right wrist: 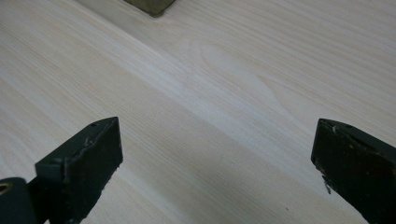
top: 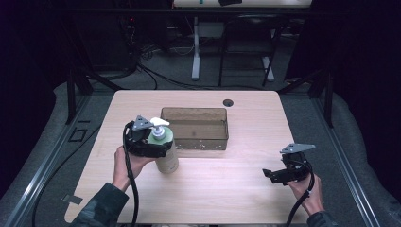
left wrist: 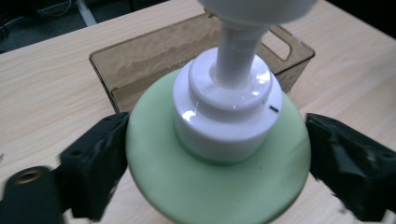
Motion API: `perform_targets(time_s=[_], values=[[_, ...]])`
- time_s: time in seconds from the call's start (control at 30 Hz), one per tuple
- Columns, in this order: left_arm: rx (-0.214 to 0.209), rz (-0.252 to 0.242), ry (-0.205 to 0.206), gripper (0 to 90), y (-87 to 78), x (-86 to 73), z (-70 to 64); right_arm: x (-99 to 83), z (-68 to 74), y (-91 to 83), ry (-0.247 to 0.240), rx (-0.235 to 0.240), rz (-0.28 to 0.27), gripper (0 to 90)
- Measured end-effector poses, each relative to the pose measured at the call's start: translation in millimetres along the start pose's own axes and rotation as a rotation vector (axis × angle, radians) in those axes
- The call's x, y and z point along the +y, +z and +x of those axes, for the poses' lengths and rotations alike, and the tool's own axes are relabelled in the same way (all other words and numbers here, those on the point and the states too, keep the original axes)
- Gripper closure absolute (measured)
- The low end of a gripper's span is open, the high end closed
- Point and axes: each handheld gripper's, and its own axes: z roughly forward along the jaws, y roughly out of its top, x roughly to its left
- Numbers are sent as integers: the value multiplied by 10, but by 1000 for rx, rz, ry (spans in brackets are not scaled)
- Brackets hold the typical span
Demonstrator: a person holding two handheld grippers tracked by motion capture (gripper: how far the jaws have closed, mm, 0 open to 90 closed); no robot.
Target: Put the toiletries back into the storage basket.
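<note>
Two tools are in use at the surface [top: 227, 179]; the left tool [top: 150, 144] is clamped on the shoulder of a pale green pump bottle [top: 165, 153], which stands upright on the wood just in front of the near left corner of a brown translucent bin [top: 195, 127]; the right tool [top: 279, 176] is held low over bare wood, well apart from both, with its jaws spread and nothing between them.

The grip is taken high, just below the white pump collar [left wrist: 228, 114]; this is judged to keep the bottle vertical and to leave the base free for a lift over the bin wall; the bin stands open-topped directly behind, so a short carry is judged to be intended. The right tool appears to be kept aside as a reserve.

From the left gripper view, both jaws are seen pressed against the green shoulder [left wrist: 219, 186], and the handle cut-out in the bin wall [left wrist: 280, 44] is shown; this contact cannot be made out from the high view. Bare wood grain [right wrist: 210, 93] between the parted jaws is given by the right gripper view.
</note>
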Motion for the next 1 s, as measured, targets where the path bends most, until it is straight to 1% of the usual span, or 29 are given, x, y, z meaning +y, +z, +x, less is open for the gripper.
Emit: perform_targets(time_s=[0.07, 0.1, 0.13, 0.17, 0.2, 0.23, 0.27, 0.3, 0.33, 0.37, 0.4, 0.43, 0.47, 0.5, 0.53, 0.57, 0.6, 0.63, 0.7, 0.77, 0.8, 0.83, 0.87, 0.9, 0.93, 1.0], values=[[-18, 4, 14, 0, -65, 35, 31, 2, -4, -4, -2, 3, -2, 16], [-33, -4, 21, 0, -105, 59, 53, 1, -6, -4, -2, 3, -1, 17], [-49, 1, 35, 0, -142, 88, 79, 0, -7, -3, -3, 4, 0, 17], [-54, 7, 47, 0, -178, 120, 106, -1, -6, -2, -1, 6, 1, 17], [-80, 2, 65, 0, -222, 162, 143, -2, -6, -2, -2, 5, 2, 18], [-94, 17, 80, 0, -249, 200, 168, -1, -7, -1, 0, 6, 3, 18], [-94, 28, 99, 0, -273, 242, 185, -1, -5, -1, 0, 8, 3, 19], [-106, 39, 117, 0, -284, 273, 196, 0, -2, -1, -2, 7, 3, 19], [-119, 61, 139, 0, -295, 328, 213, 0, 0, -1, -4, 8, 3, 19], [-127, 68, 153, 0, -303, 371, 231, 0, 0, 2, -5, 11, 4, 20], [-150, 82, 164, 0, -301, 412, 239, 0, -2, 6, -10, 12, 5, 20], [-154, 97, 183, 0, -296, 455, 247, 0, -1, 7, -12, 12, 5, 20], [-146, 101, 192, 0, -294, 485, 249, 0, 2, 9, -8, 16, 7, 21], [-149, 113, 208, 0, -286, 525, 250, 0, 4, 9, -9, 17, 10, 21], [-168, 123, 218, 0, -276, 560, 251, -1, 3, 8, -13, 15, 9, 22], [-173, 133, 227, 2, -263, 603, 247, -2, 3, 6, -8, 17, 8, 23], [-178, 144, 248, 15, -250, 635, 238, -3, -2, 4, -8, 16, 9, 23], [-184, 145, 268, 52, -246, 666, 227, -4, -4, 3, -6, 17, 9, 23], [-202, 156, 293, 149, -232, 723, 203, -6, -13, 2, -5, 20, 10, 23], [-200, 173, 318, 183, -214, 767, 184, -9, -17, 1, -4, 23, 10, 23], [-213, 179, 331, 238, -201, 790, 174, -9, -17, 1, -5, 23, 11, 24], [-212, 186, 344, 300, -190, 805, 162, -8, -17, 0, -5, 22, 11, 24], [-212, 195, 353, 322, -182, 816, 155, -8, -18, -1, -5, 24, 11, 25], [-223, 202, 366, 351, -170, 830, 144, -7, -18, -2, -6, 24, 12, 26], [-230, 205, 374, 405, -163, 840, 136, -7, -19, -2, -8, 23, 14, 26], [-226, 218, 387, 465, -149, 859, 117, -8, -25, -2, -8, 22, 17, 26]])
